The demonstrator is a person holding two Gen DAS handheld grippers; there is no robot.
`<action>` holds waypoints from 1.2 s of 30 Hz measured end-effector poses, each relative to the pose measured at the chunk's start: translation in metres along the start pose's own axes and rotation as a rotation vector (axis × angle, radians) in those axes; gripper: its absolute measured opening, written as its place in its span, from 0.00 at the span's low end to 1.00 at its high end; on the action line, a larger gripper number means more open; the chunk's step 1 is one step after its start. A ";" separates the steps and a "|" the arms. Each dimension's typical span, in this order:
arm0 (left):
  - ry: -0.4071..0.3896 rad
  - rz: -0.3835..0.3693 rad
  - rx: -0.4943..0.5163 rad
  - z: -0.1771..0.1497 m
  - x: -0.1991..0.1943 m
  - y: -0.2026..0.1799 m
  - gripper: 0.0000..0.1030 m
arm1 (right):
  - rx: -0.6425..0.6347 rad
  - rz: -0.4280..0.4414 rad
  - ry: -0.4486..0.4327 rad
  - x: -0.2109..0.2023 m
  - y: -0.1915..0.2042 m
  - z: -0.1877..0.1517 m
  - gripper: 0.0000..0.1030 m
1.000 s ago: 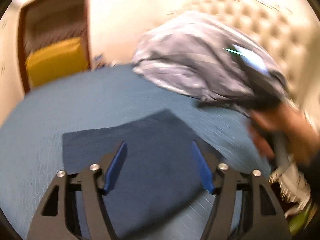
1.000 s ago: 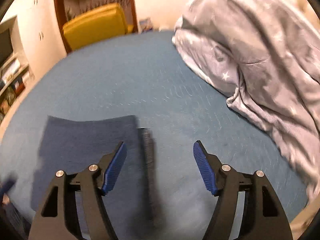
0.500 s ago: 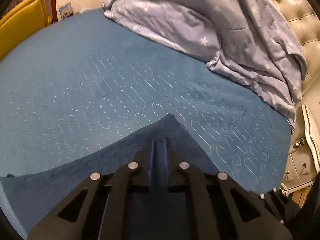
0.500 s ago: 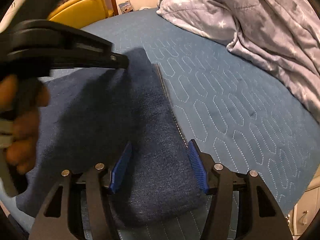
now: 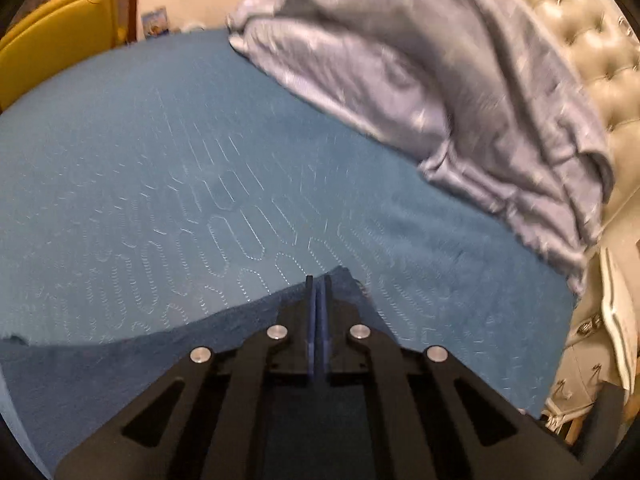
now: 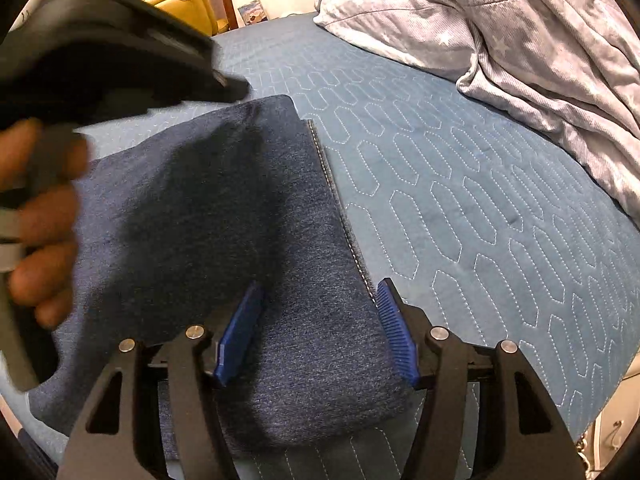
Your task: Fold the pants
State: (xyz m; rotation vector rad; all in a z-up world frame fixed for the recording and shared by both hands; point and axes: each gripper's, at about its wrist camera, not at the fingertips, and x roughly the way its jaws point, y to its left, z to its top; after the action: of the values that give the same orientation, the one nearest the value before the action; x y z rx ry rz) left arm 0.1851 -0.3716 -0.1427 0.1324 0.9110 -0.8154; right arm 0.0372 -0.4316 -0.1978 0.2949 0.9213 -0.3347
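Observation:
The folded dark blue denim pants (image 6: 224,216) lie on the blue quilted bed cover (image 6: 460,184). My right gripper (image 6: 318,304) is open, low over the near right part of the pants, its blue pads (image 6: 394,332) straddling the fabric near the stitched hem edge. My left gripper (image 5: 318,292) is shut, its pads pressed together at the far corner of the pants (image 5: 120,360). Whether cloth lies between the pads cannot be told. In the right wrist view the left gripper's body (image 6: 120,60) and the hand holding it (image 6: 36,216) fill the upper left.
A crumpled grey star-print duvet (image 5: 420,80) is heaped at the far right of the bed, also in the right wrist view (image 6: 520,24). A tufted cream headboard (image 5: 592,48) stands behind it. A yellow chair (image 5: 52,36) is at the far left. A white nightstand (image 5: 600,340) stands beside the bed.
One second ago both grippers were open above the pants. The left gripper came down to the far corner and shut. The right gripper came down over the near right edge and stays open.

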 end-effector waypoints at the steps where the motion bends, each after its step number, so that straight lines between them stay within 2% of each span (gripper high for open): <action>1: 0.000 0.014 -0.025 -0.005 -0.007 0.002 0.03 | -0.001 -0.002 -0.002 0.000 0.000 0.000 0.56; 4: 0.027 0.050 -0.069 -0.033 -0.015 0.013 0.02 | -0.005 -0.004 -0.006 0.000 0.000 -0.001 0.56; 6: 0.089 0.105 -0.066 -0.052 -0.005 0.018 0.02 | -0.007 -0.005 -0.005 -0.001 0.001 -0.001 0.56; 9: 0.073 0.108 -0.060 -0.062 -0.014 0.021 0.04 | -0.019 -0.017 -0.004 -0.001 0.004 -0.001 0.56; 13: 0.022 0.180 -0.034 -0.077 -0.058 0.023 0.36 | -0.012 -0.013 -0.002 -0.003 0.003 0.000 0.57; 14: 0.015 0.203 -0.025 -0.081 -0.068 0.023 0.50 | -0.009 -0.013 -0.006 -0.005 0.003 0.001 0.57; 15: 0.006 0.232 -0.017 -0.085 -0.081 0.024 0.59 | -0.007 -0.016 -0.009 -0.008 0.003 0.001 0.57; 16: -0.002 0.253 -0.017 -0.090 -0.094 0.026 0.76 | -0.004 -0.030 -0.007 -0.016 0.004 0.001 0.57; 17: -0.002 0.258 -0.020 -0.097 -0.110 0.027 0.83 | -0.006 -0.036 -0.009 -0.024 0.006 0.000 0.58; 19: 0.003 0.270 -0.039 -0.109 -0.134 0.030 0.86 | -0.020 -0.039 -0.033 -0.048 0.014 -0.004 0.60; 20: 0.002 0.290 -0.060 -0.117 -0.148 0.032 0.93 | -0.025 -0.046 -0.043 -0.059 0.017 -0.006 0.64; 21: 0.000 0.299 -0.077 -0.123 -0.158 0.033 0.96 | -0.025 -0.053 -0.050 -0.070 0.020 -0.009 0.68; 24: 0.006 0.286 -0.132 -0.143 -0.187 0.035 0.98 | -0.021 -0.059 -0.065 -0.104 0.029 -0.018 0.74; 27: 0.000 0.262 -0.135 -0.155 -0.210 0.028 0.98 | -0.036 -0.089 -0.083 -0.138 0.043 -0.030 0.81; 30: -0.018 0.293 -0.126 -0.161 -0.232 0.018 0.98 | -0.046 -0.115 -0.091 -0.156 0.050 -0.038 0.83; 36: -0.041 0.291 -0.145 -0.165 -0.252 0.015 0.98 | -0.051 -0.147 -0.111 -0.178 0.053 -0.044 0.83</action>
State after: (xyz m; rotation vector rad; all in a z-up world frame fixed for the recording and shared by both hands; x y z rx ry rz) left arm 0.0015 -0.1465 -0.0612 0.1181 0.8845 -0.4794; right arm -0.0731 -0.3387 -0.0726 0.1604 0.8424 -0.4579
